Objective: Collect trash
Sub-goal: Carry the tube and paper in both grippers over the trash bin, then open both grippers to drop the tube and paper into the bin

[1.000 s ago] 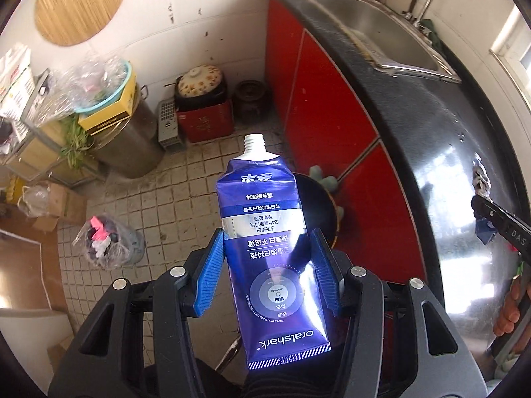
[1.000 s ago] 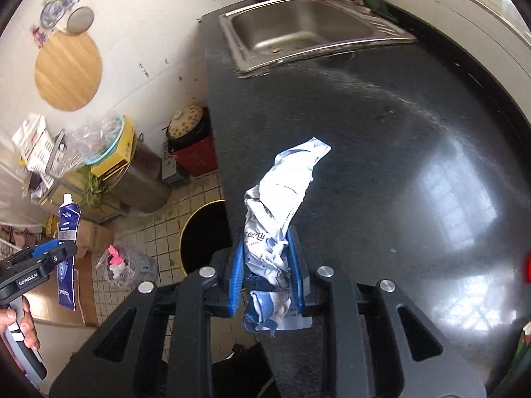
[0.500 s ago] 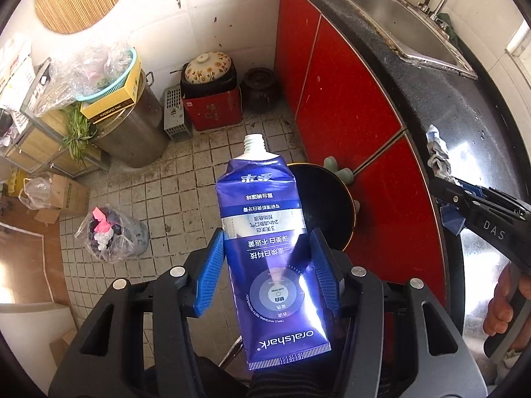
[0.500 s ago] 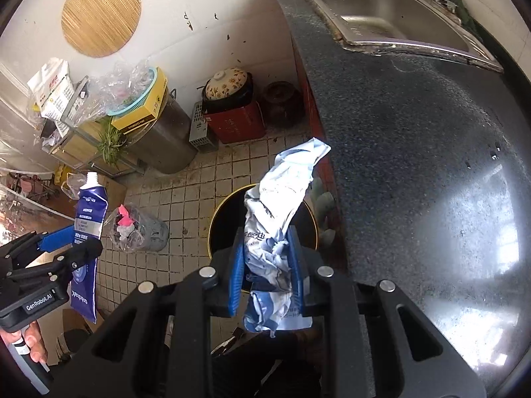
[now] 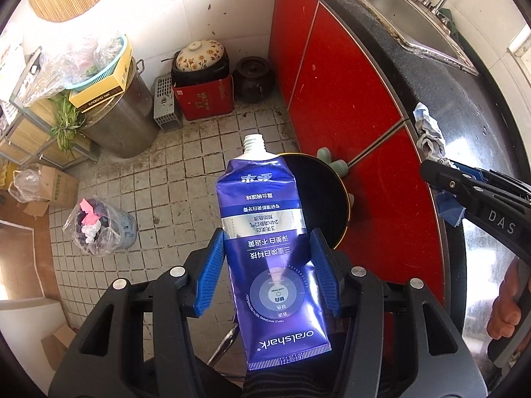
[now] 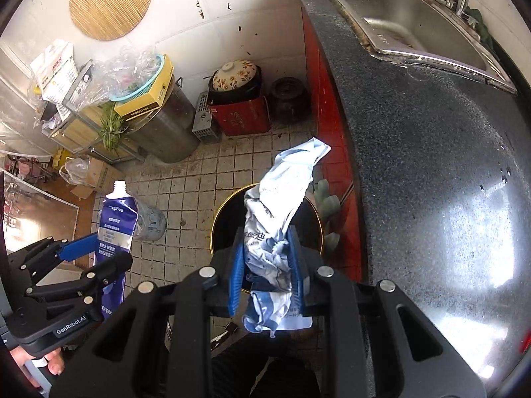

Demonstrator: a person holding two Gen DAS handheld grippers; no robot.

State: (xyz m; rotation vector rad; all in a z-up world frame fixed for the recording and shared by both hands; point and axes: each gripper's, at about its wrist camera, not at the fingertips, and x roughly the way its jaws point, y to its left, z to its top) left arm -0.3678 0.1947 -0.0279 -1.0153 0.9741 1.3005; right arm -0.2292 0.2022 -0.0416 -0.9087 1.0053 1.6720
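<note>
Both tongs w/ trash: tube [image 5: 265, 232], wrapper [image 6: 275, 232].

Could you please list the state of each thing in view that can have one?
Left gripper: shut on tube.
Tube: uncapped, flattened, held nozzle-down.
Right gripper: shut on wrapper.
Wrapper: crumpled, held above bin.
Bin: open, no lid.
Floor bag: open, stuffed.
Sink: tap off.

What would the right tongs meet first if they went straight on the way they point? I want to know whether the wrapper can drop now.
Probably the black bin on the floor: the right tongs, shut on the crumpled wrapper, point down at its mouth. Depth is unclear.
</note>
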